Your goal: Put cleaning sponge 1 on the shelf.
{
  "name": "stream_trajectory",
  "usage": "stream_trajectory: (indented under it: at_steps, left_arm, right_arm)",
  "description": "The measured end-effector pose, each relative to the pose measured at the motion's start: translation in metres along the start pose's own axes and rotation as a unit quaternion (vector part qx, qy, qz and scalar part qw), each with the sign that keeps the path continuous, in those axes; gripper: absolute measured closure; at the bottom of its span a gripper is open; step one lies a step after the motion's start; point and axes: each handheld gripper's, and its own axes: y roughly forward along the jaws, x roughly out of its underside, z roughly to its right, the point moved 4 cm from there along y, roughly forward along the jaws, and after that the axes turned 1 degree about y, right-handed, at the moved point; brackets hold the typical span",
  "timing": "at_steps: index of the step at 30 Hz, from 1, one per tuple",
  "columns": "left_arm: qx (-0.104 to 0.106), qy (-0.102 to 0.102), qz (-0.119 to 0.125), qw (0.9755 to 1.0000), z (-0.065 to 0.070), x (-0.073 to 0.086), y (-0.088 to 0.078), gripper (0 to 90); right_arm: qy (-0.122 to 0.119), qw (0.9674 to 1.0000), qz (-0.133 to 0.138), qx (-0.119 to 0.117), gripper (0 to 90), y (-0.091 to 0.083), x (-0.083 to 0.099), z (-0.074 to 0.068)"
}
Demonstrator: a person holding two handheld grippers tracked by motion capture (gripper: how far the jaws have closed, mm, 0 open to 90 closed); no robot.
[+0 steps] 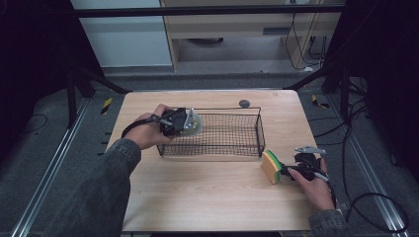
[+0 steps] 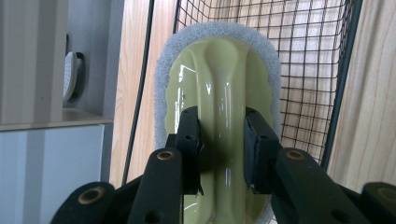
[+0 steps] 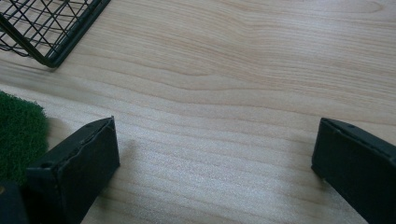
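My left gripper [image 1: 184, 122] is shut on the raised handle of a pale green scrubber with a grey-white pad [image 2: 219, 88], held over the left end of the black wire basket [image 1: 225, 148]. In the high view the scrubber [image 1: 194, 123] sits at the basket's left rim. My right gripper [image 1: 291, 170] stands open low over the table, its jaws wide apart with bare wood between them. A yellow sponge with a green scouring face [image 1: 271, 166] stands on the table just left of it; its green face [image 3: 18, 135] lies beside the left jaw.
The wooden table [image 1: 207, 202] has free room in front of the basket. A small dark round object [image 1: 244, 103] lies behind the basket near the far edge. The basket's corner [image 3: 51, 58] is near the right gripper. Cables trail on the floor at right.
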Motion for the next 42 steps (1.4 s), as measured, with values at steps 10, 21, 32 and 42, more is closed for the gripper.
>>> stream_trajectory:
  at_steps: [10,21,32,42]
  left_arm:
    - [0.006,0.002,-0.007,1.0000,0.001,0.005,0.006,70.8]
    - [0.017,-0.010,-0.015,0.9997,0.002,0.018,0.018,70.8]
    - [0.031,-0.016,-0.016,0.9993,0.004,0.020,0.029,70.8]
    - [0.047,-0.026,-0.020,0.9984,0.004,0.023,0.040,70.8]
  right_arm:
    - [0.002,1.0000,0.000,0.000,1.0,0.000,0.000,0.000]
    - [0.002,1.0000,0.000,0.000,1.0,0.000,0.000,0.000]
    - [0.000,1.0000,0.000,0.000,1.0,0.000,0.000,0.000]
    - [0.002,1.0000,0.000,0.000,1.0,0.000,0.000,0.000]
